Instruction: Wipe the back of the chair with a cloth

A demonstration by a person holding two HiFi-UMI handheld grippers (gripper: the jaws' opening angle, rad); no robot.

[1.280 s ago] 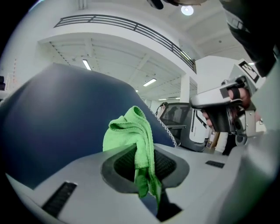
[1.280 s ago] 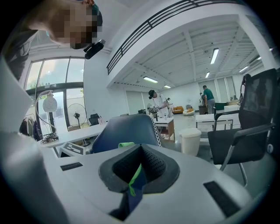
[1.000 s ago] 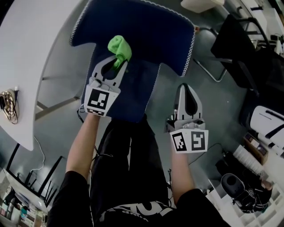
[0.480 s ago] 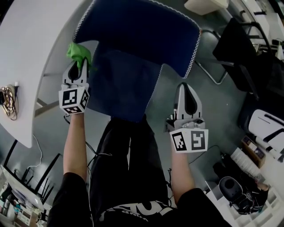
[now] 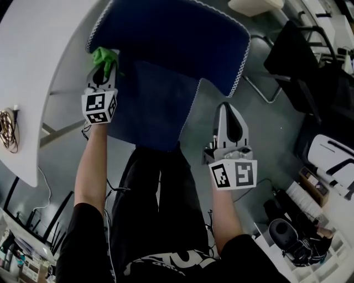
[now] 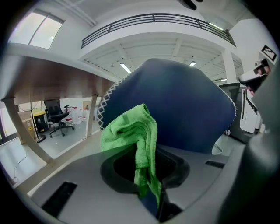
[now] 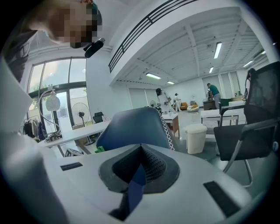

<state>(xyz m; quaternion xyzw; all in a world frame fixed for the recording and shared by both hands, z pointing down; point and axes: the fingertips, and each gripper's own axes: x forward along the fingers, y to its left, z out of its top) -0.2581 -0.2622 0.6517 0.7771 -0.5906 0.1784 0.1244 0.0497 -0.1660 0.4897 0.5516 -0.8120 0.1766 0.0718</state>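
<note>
The blue chair back [image 5: 177, 38], edged with white zigzag stitching, fills the top of the head view. My left gripper [image 5: 103, 67] is shut on a green cloth [image 5: 103, 56] that sits at the chair back's left edge. In the left gripper view the folded cloth [image 6: 131, 131] hangs from the shut jaws of the left gripper [image 6: 146, 175], right in front of the chair back [image 6: 183, 100]. My right gripper [image 5: 228, 109] is shut and empty, held beside the chair's right side. In its own view the right gripper [image 7: 140, 166] points at the chair back [image 7: 131, 127] from a short way off.
A white curved table [image 5: 38, 66] runs along the left, with a coil of cables [image 5: 10, 130] on it. A black chair [image 5: 293, 61] and a white bin [image 5: 249, 5] stand to the right. The right gripper view shows the bin [image 7: 195, 138] and a black chair [image 7: 253, 122].
My left gripper has carried the cloth from the middle of the chair back to its left edge, then slightly up. The right gripper has hardly moved.
</note>
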